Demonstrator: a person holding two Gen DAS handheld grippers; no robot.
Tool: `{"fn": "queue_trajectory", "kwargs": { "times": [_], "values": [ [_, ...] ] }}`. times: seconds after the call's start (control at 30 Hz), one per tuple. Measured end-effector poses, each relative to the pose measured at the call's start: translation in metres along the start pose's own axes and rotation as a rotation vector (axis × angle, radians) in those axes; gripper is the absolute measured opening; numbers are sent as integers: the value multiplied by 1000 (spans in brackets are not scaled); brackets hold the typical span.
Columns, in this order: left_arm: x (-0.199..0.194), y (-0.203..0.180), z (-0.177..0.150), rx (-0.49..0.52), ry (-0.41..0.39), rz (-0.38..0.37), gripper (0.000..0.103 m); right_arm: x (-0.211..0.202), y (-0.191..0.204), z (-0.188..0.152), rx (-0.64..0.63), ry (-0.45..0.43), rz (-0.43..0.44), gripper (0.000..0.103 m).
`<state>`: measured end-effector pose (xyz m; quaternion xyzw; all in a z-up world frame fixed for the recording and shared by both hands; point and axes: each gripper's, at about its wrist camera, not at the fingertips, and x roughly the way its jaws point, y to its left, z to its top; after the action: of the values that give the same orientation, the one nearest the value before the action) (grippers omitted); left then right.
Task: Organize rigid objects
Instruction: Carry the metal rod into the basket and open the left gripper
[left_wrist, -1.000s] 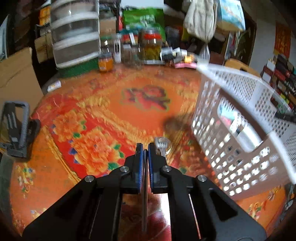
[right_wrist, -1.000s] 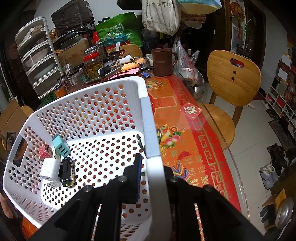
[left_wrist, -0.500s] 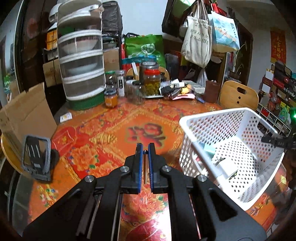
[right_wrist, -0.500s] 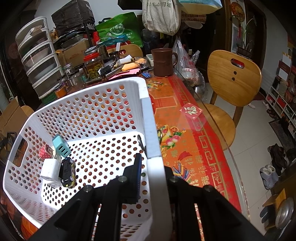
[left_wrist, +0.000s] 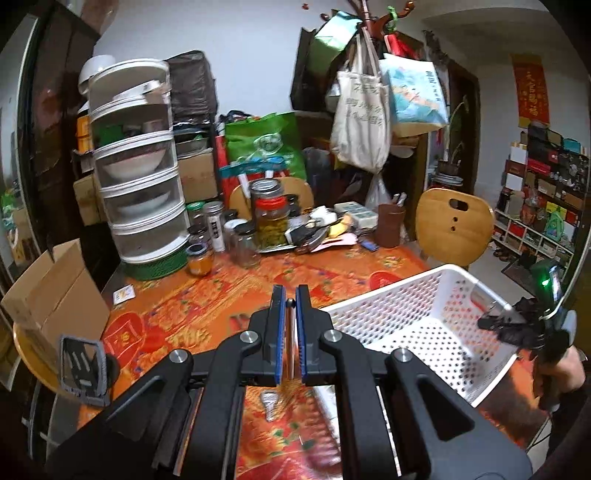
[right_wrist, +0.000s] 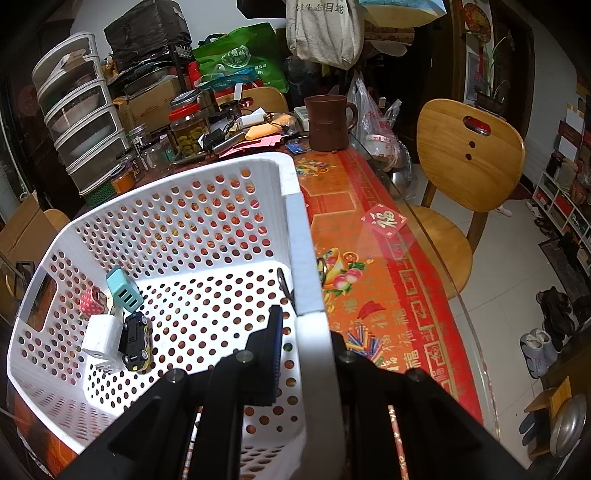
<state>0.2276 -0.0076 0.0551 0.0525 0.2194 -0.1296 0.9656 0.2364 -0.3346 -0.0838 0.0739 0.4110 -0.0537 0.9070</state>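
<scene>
Item in hand: my left gripper (left_wrist: 290, 326) clenched on a thin metal piece above the worktop (left_wrist: 207, 306), my right gripper (right_wrist: 301, 345) clamping the white basket (right_wrist: 192, 236) rim; next, carry piece over, release inside.

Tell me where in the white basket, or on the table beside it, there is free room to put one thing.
Basket floor is bare from the toy car across to the wall the right tongs grip. Its left corner is crowded: car, white charger, teal charger. The tablecloth between basket and orange jar is free; jars crowd behind.
</scene>
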Motion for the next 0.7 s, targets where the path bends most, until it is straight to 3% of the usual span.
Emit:
{"fn": "queue_trajectory", "kwargs": {
  "times": [0.27, 0.7],
  "values": [
    [22, -46, 11, 22, 17, -65, 5, 0, 0, 0, -1, 0, 0, 13],
    [89, -107, -20, 74, 142, -100, 5, 0, 1, -1, -2, 1, 0, 13]
  ]
}}
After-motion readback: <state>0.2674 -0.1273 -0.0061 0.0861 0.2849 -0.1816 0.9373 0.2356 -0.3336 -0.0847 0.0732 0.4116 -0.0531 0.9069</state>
